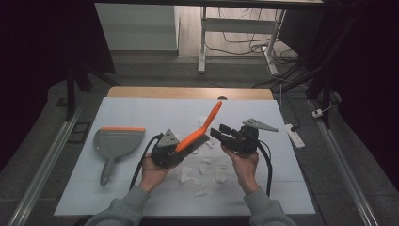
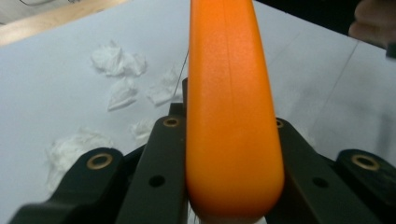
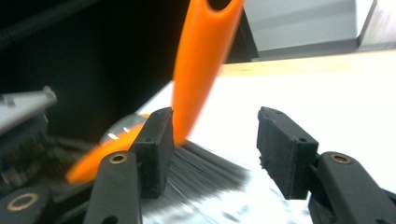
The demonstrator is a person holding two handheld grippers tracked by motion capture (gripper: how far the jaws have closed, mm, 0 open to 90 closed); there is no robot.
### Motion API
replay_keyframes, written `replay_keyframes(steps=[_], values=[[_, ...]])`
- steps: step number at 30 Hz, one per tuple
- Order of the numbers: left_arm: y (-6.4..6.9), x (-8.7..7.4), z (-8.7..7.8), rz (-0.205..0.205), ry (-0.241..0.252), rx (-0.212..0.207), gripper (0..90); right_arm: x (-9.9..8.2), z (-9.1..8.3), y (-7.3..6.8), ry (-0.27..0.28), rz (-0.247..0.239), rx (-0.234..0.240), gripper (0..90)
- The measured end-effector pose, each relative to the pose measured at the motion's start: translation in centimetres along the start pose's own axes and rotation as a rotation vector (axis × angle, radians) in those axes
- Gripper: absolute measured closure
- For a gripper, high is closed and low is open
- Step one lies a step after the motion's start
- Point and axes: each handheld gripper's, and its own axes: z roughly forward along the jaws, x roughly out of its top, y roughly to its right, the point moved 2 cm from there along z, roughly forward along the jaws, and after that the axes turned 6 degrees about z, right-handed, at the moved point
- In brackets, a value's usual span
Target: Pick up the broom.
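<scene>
Orange brush clamped in left tool, above desk centre.

Brush point(image 1: 200, 131): orange plastic, black bristles, handle angled up/away over white paper scraps point(image 1: 202, 172). Left tool point(image 1: 165, 149), w/ hand under it, shut tight on brush body. Right tool point(image 1: 221, 132) jaws apart, just beside bristles, palm up. Grey dustpan point(image 1: 114, 143) lies further left.
</scene>
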Motion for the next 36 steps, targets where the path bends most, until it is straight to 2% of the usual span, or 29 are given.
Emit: replay_keyframes(steps=[3, 5, 9, 13, 15, 17, 22, 26, 31, 36], values=[[-0.5, -0.2, -0.5, -0.002, -0.010, 0.002, 80.3, 0.5, -0.6, 0.2, -0.083, -0.086, 0.013, 40.9], [-0.7, -0.2, -0.7, 0.015, -0.026, -0.007, 80.3, 0.7, -0.9, 0.3, -0.140, -0.132, 0.023, 39.2], [-0.8, 0.0, -1.0, 0.056, -0.074, -0.026, 80.3, 0.8, -1.2, 0.1, -0.206, -0.201, 0.051, 38.4], [-0.9, 0.0, -1.1, 0.072, -0.110, -0.061, 80.3, 0.7, -1.4, -0.3, -0.250, -0.263, 0.075, 38.3], [-0.9, 0.0, -1.2, 0.078, -0.112, -0.058, 80.2, 0.7, -1.6, -0.6, -0.265, -0.302, 0.078, 38.6], [-0.9, 0.0, -1.3, 0.081, -0.113, -0.062, 80.2, 0.9, -2.1, -1.0, -0.249, -0.345, 0.058, 39.7], [-0.7, 0.1, -1.3, 0.098, -0.138, -0.092, 80.2, 1.4, -2.8, -1.9, -0.258, -0.407, 0.072, 39.7], [-0.3, 0.1, -1.0, 0.114, -0.159, -0.116, 80.1, 1.3, -2.7, -2.6, -0.288, -0.432, 0.101, 39.9], [0.2, 0.1, -0.6, 0.135, -0.185, -0.142, 80.1, 1.0, -2.4, -3.4, -0.314, -0.482, 0.097, 39.8], [1.0, 0.2, -0.3, 0.182, -0.221, -0.164, 80.1, 0.9, -2.4, -4.3, -0.345, -0.535, 0.104, 39.4]])
